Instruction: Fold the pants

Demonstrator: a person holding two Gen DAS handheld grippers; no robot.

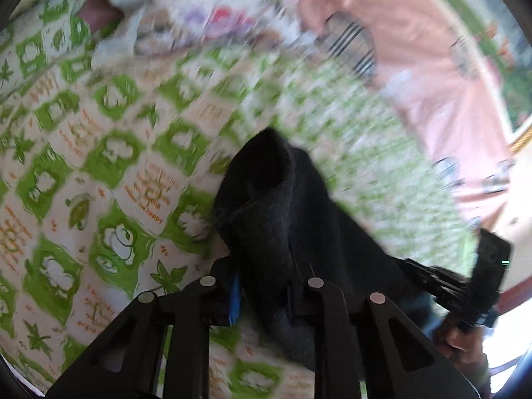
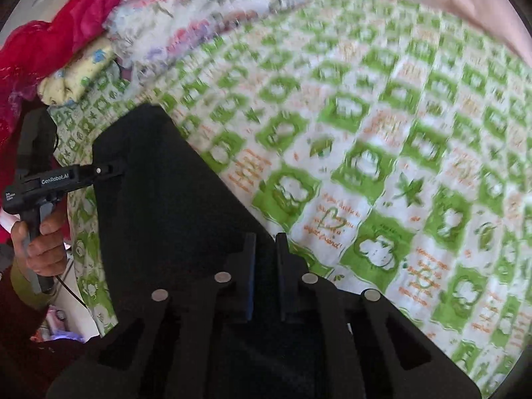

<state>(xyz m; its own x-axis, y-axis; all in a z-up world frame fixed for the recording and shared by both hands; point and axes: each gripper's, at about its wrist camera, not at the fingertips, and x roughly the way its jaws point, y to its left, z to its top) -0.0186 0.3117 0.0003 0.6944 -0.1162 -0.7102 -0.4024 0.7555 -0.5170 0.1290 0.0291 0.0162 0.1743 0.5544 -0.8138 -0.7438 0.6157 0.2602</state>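
Note:
The black pants (image 1: 276,206) lie bunched on a green and white patterned bedsheet (image 1: 116,166). My left gripper (image 1: 262,279) is shut on a raised fold of them, and the cloth fills the gap between its fingers. In the right wrist view the pants (image 2: 159,183) spread as a flat dark sheet over the bedsheet (image 2: 365,166). My right gripper (image 2: 265,242) is shut at their right edge, its jaws nearly together with black cloth between them. The left gripper's body (image 2: 60,179) shows at the left, its tip on the pants' far edge. The right gripper's body (image 1: 465,282) shows at the lower right.
A red blanket (image 2: 66,16), a floral quilt (image 2: 186,16) and a yellow pillow (image 2: 76,79) are piled at the bed's far left. Pink fabric (image 1: 432,66) covers the far right. A hand (image 2: 40,239) grips the left tool's handle.

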